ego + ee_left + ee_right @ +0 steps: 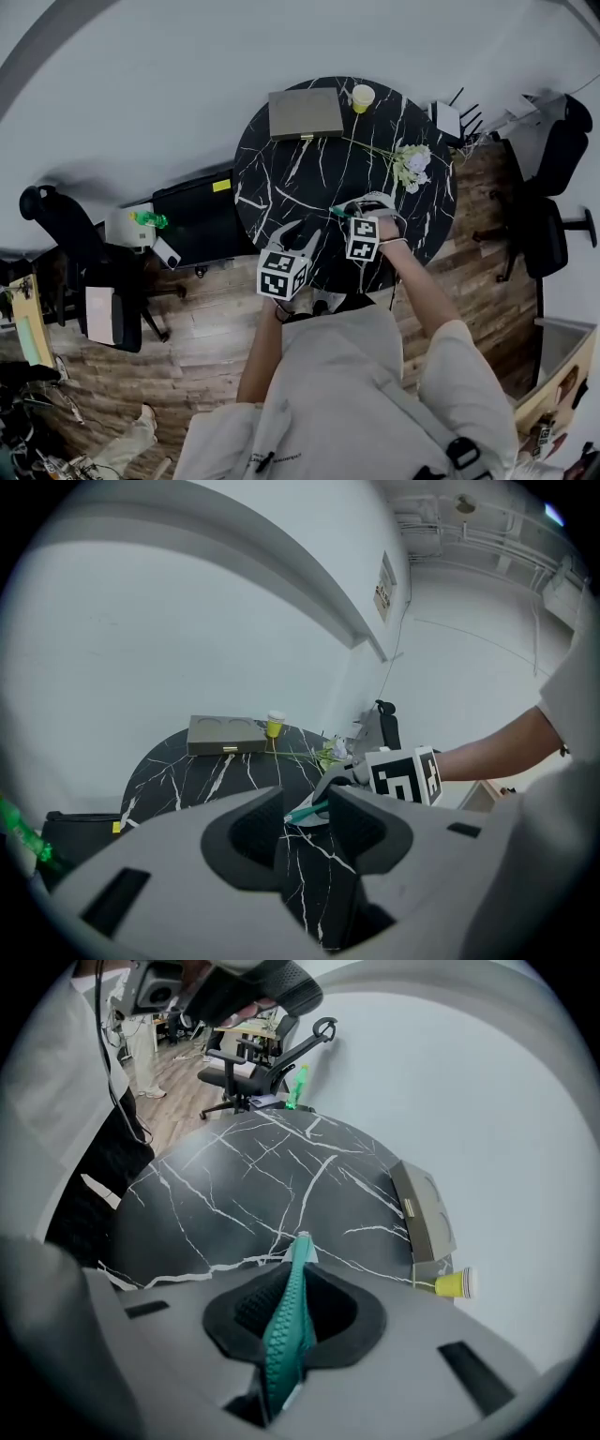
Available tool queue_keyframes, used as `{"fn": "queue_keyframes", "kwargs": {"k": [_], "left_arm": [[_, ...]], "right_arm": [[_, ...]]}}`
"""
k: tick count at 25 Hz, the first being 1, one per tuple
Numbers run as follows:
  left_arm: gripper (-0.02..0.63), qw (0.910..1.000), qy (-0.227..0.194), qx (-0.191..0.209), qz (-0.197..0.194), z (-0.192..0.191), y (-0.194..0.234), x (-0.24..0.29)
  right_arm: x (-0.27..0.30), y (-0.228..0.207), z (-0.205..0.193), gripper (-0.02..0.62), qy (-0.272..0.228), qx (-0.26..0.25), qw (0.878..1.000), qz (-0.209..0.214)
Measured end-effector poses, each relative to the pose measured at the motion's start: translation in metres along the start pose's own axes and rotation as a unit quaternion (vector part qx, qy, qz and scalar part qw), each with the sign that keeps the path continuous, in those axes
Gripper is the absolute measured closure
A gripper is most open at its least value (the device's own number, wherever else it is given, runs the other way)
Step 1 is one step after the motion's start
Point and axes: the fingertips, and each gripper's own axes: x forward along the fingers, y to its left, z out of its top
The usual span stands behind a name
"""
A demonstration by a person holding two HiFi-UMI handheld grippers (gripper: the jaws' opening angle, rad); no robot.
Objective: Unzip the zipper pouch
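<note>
A pouch with a teal zipper [343, 213] lies on the round black marble table [281, 178], near its front right. My right gripper [361, 220] points steeply down over it and is shut on the zipper edge; in the right gripper view the teal zipper [286, 1335] runs straight up between the jaws of my right gripper [298, 1288]. My left gripper [295, 234] hangs open just left of it, above the table's front edge. In the left gripper view my left gripper [305, 803] has nothing between its jaws, and the teal zipper end [307, 810] shows beyond them, with the right gripper [339, 780] on it.
A flat grey box [306, 113] and a yellow cup [363, 97] stand at the table's far side, and white flowers [411, 164] lie at its right. A black cabinet [197, 220] flanks the table on the left, with office chairs [553, 202] around.
</note>
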Motion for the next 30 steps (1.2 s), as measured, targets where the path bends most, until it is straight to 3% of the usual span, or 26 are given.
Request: {"fn": "queue_keyframes", "kwargs": {"k": [22,30], "left_arm": [[0.450,0.9995,-0.002,0.025,-0.019,0.019,-0.011,0.023],[0.449,0.9985,0.008,0.047,-0.026,0.021,-0.010,0.023]], "right_arm": [[-0.070,-0.042,-0.009,0.557,-0.094,0.117,0.988,-0.042],[-0.113,-0.051,0.014,0.558,-0.179,0.143,0.973,-0.034]]}}
